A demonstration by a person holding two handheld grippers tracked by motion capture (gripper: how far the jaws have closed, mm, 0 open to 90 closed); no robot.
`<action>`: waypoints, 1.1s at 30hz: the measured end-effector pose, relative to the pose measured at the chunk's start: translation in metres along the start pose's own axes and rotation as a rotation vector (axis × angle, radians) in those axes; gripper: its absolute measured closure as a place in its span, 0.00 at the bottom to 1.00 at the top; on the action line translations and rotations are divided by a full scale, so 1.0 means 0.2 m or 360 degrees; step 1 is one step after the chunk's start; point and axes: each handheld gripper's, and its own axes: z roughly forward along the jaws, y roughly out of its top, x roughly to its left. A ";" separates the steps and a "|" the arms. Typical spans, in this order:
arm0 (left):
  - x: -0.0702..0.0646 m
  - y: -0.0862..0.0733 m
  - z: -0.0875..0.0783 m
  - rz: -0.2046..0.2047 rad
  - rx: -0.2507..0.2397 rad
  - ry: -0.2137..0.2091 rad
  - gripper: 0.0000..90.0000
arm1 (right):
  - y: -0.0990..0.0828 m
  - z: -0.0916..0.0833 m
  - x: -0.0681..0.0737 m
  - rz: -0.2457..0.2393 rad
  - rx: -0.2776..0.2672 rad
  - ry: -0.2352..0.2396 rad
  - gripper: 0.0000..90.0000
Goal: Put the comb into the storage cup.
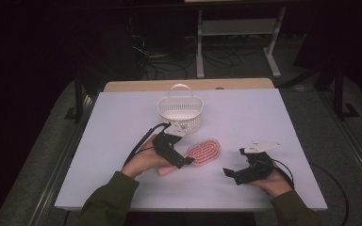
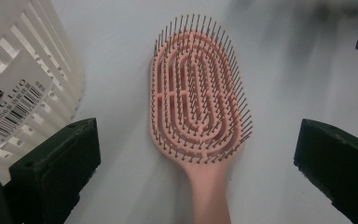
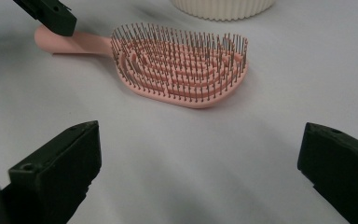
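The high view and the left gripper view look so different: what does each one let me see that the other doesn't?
The high view alone takes in the whole white table, the basket's handle, both hands, the right gripper and the floor cables behind. The left gripper view alone gives the barcode label on the basket's wall and the brush's separate dark bristles, seen between its own open jaws. Both share the pink hairbrush lying bristles up beside the white basket.
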 end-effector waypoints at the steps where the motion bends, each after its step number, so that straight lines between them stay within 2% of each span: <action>1: 0.00 0.00 0.00 -0.0002 0.0007 0.0001 0.00 | 0.00 0.00 0.00 0.0001 0.0000 0.0000 0.00; 33: -0.02 -0.02 0.07 0.0029 0.0227 0.0020 0.04 | 0.00 0.00 0.00 0.0001 0.0007 -0.0002 0.00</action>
